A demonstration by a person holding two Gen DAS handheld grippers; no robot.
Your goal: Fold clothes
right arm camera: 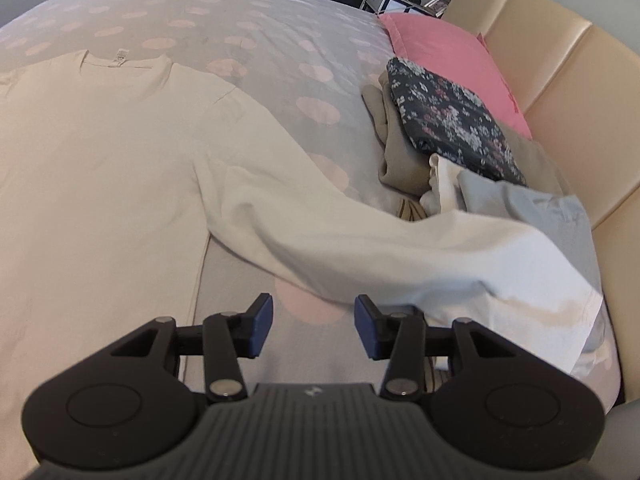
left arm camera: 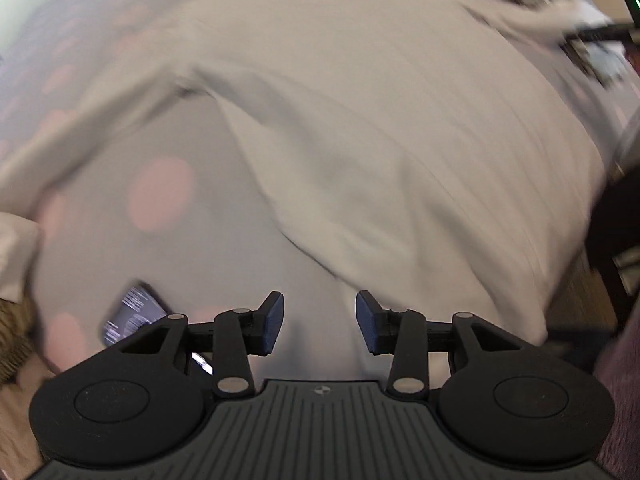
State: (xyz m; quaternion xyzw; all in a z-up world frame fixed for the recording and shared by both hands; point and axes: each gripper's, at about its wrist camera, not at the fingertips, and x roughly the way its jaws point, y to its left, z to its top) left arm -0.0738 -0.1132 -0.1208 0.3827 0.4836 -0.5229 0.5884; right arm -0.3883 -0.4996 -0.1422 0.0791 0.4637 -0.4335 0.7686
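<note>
A cream long-sleeved shirt (right arm camera: pixel 100 168) lies spread flat on the bed, collar and label towards the far side. Its right sleeve (right arm camera: pixel 360 240) runs out over the pile of clothes near the headboard. My right gripper (right arm camera: pixel 314 326) hovers open just short of that sleeve, nothing between its blue pads. The left wrist view is blurred: the same shirt (left arm camera: pixel 380 128) fills it, one sleeve (left arm camera: pixel 100 120) stretching to the left. My left gripper (left arm camera: pixel 320 322) stands open above the bedspread near the shirt's hem, holding nothing.
The bedspread (right arm camera: pixel 240 32) is grey with pink dots. A pile of clothes with a dark floral piece (right arm camera: pixel 452 120) and a pink pillow (right arm camera: pixel 440 48) lie against the beige headboard (right arm camera: pixel 560 80). A phone (left arm camera: pixel 132 312) lies on the bed by my left gripper.
</note>
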